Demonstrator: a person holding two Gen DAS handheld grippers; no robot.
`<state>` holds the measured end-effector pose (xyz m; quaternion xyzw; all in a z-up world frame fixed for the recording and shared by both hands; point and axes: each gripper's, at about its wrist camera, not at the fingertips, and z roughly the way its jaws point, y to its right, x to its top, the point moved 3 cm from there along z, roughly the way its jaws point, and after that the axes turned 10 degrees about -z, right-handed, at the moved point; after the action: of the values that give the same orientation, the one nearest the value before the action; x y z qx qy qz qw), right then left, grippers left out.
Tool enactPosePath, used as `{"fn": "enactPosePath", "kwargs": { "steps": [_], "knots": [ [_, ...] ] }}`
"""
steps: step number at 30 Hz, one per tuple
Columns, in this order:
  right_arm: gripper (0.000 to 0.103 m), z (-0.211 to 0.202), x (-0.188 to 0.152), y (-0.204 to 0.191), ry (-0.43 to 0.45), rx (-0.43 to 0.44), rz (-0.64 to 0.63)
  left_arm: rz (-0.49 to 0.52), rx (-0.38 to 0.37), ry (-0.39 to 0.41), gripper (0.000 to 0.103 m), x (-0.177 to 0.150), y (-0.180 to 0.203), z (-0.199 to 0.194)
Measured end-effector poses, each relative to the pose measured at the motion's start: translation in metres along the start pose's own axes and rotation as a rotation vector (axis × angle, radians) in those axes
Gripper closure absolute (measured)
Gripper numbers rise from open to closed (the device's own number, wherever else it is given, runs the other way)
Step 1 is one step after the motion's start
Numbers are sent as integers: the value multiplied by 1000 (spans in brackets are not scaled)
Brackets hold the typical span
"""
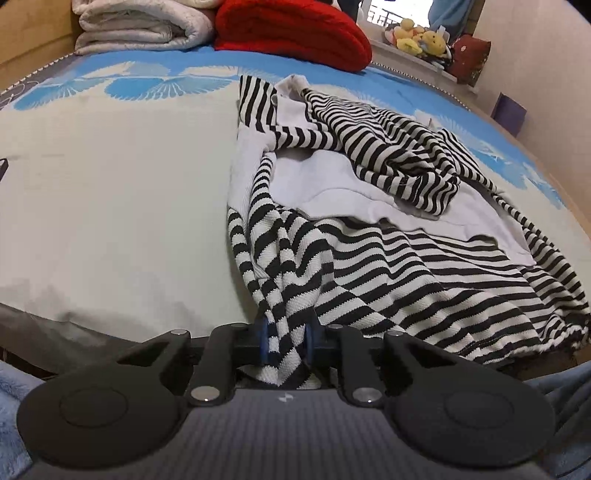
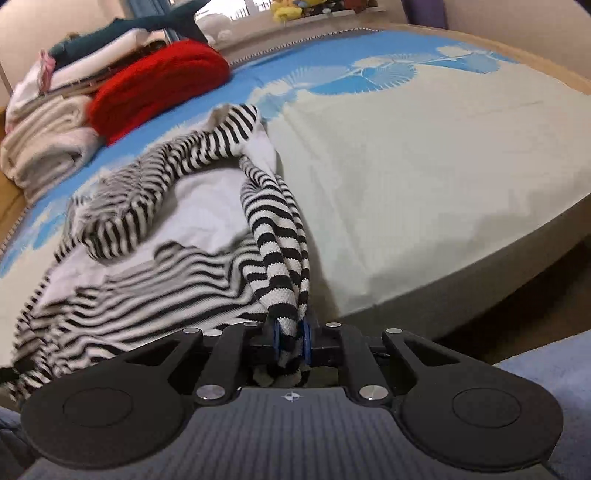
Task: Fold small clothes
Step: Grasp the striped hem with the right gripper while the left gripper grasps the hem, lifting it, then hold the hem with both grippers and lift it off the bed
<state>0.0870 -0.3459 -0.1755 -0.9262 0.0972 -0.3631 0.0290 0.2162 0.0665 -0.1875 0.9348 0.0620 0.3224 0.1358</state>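
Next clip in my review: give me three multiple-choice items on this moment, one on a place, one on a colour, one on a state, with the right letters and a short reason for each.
1. Where does the red knit lie?
A. at the far edge of the bed, beside the folded pale blanket
B. on the floor
C. on top of the striped garment

2. What colours are the garment's stripes?
A. red and blue
B. black and white
C. green and yellow

3. What is the state of the two claws?
A. both open
B. only the left one shut
C. both shut on the striped garment

Answers:
1 A: it rests on the bed next to the folded pale blanket.
2 B: the striped garment shows black and white bands.
3 C: the left claw and the right claw each pinch a bunched striped fold.
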Motion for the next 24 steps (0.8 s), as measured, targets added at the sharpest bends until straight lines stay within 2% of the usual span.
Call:
{"fn": "enactPosePath", "kwargs": {
  "steps": [9, 24],
  "knots": [
    [92, 1, -2, -12, -1, -53, -82, 15, 2, 13, 83, -2, 0, -1],
    [92, -4, -8, -13, 4, -57, -109, 21, 4, 19, 83, -4, -1, -3]
  ]
}}
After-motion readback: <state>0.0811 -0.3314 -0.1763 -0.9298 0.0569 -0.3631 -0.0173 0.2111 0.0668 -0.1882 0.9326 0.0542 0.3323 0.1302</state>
